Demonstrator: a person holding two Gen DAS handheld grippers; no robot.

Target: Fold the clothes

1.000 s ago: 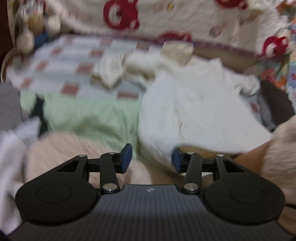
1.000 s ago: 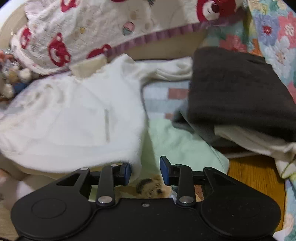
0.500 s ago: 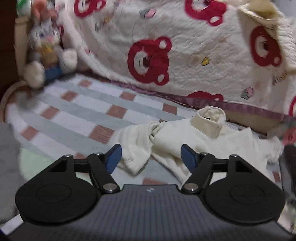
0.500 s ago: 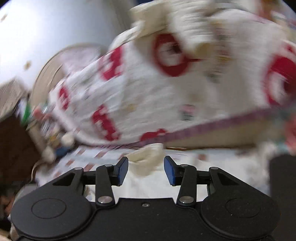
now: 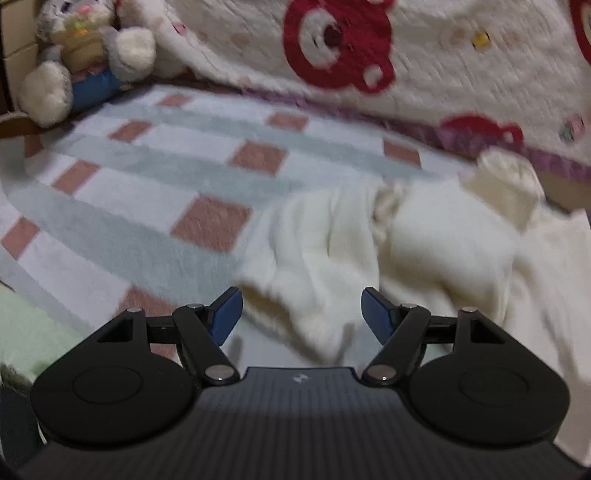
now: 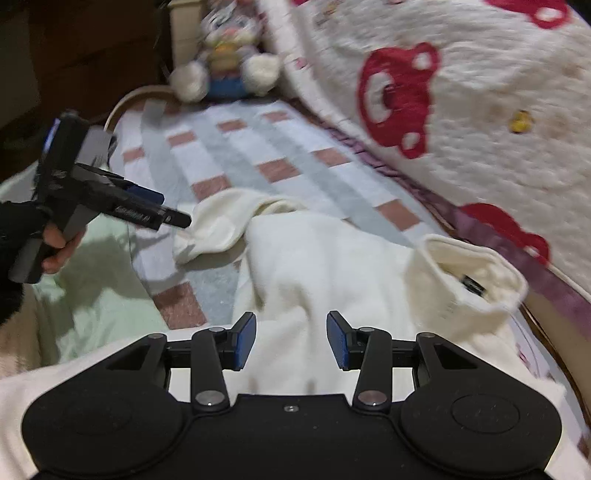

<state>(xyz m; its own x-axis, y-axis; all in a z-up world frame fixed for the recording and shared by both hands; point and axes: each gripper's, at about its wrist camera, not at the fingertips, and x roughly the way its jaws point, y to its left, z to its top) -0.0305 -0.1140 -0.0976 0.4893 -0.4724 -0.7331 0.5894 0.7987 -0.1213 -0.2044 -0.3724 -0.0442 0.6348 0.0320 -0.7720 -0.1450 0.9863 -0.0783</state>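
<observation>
Plush bunny (image 5: 79, 55) sits at far left corner of the bed, against the headboard (image 6: 184, 33). Checked blanket (image 5: 155, 192), pale grey-white with reddish squares, covers the bed. Cream quilt with red bears (image 5: 406, 59) heaped along far edge. Pale green cloth (image 6: 92, 266) at near left edge.

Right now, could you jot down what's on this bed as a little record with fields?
surface: checked blanket
garment: cream sweater, spread out, unfolded, collar toward the bear quilt
sleeve: lies ahead of the left tool
left tool: open, empty
right tool: open, empty, over the sweater body
other: plush toy at the far corner; green cloth near the sweater
</observation>
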